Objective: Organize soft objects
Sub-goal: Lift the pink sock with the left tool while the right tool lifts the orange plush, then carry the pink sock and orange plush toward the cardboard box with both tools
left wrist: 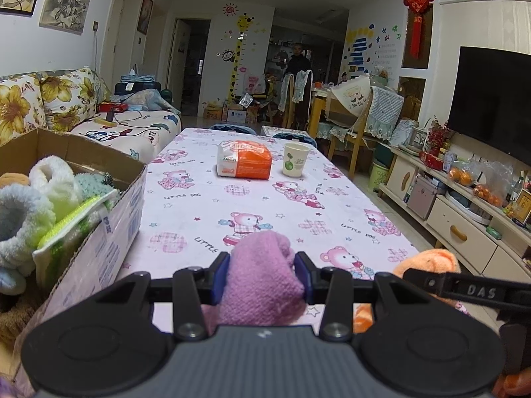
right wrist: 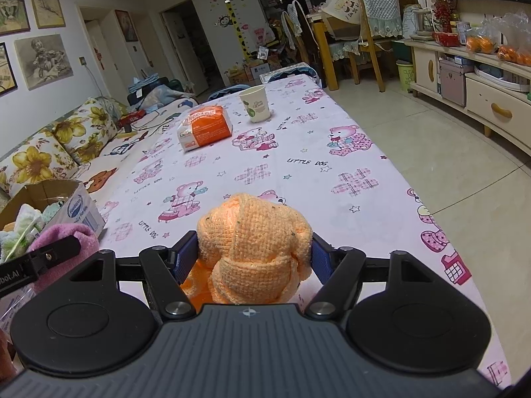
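My left gripper (left wrist: 262,267) is shut on a bunched purple cloth (left wrist: 262,285), its blue pads pressing both sides, above the table's near edge. My right gripper (right wrist: 255,253) is shut on a wadded orange knitted cloth (right wrist: 255,248) that bulges between the wide-set pads. The orange cloth (left wrist: 428,262) shows in the left wrist view at the right, and the purple cloth (right wrist: 63,235) shows in the right wrist view at the left. A cardboard box (left wrist: 109,229) on the left holds several fluffy soft items (left wrist: 46,192); the box (right wrist: 71,205) also appears in the right wrist view.
The table wears a pink bear-print cloth (left wrist: 252,195). An orange tissue pack (left wrist: 244,161) and a paper cup (left wrist: 294,159) stand at its far end. A floral sofa (left wrist: 66,106) lies left, a TV cabinet (left wrist: 464,212) right, chairs and a person (left wrist: 298,59) beyond.
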The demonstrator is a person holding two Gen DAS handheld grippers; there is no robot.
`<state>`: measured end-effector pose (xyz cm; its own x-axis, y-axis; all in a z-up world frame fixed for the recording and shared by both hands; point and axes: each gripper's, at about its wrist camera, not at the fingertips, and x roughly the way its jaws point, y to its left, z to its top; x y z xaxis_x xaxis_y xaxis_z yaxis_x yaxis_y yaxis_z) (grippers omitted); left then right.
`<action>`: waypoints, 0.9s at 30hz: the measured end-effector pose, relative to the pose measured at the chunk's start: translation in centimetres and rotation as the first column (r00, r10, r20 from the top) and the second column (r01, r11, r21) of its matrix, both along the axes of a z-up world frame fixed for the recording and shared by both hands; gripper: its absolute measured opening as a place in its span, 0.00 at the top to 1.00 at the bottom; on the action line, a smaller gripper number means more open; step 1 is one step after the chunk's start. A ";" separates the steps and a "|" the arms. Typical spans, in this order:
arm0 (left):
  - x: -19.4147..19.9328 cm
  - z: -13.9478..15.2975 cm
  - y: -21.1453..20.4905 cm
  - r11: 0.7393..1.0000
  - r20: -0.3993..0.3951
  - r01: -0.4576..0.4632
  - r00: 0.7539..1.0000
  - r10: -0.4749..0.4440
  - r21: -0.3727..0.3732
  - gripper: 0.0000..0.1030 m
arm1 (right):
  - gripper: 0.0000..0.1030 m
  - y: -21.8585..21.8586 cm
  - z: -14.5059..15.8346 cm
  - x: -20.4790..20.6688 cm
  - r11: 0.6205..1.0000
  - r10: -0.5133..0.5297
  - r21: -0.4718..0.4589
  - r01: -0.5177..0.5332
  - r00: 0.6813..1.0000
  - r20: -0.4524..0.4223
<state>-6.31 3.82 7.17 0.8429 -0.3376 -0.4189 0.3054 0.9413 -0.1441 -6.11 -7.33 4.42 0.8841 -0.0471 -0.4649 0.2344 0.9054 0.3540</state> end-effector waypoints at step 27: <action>-1.0 6.5 8.9 0.972 0.194 -0.170 0.960 0.200 -0.163 0.61 | 0.15 6.0 7.6 3.4 0.977 0.207 0.013 -0.211 0.967 0.149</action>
<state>-7.32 12.76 13.62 0.9594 -0.2112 -0.1868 0.1654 0.9581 -0.2337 -2.70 -1.34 11.99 0.9313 0.1578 -0.3282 -0.0155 0.9176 0.3972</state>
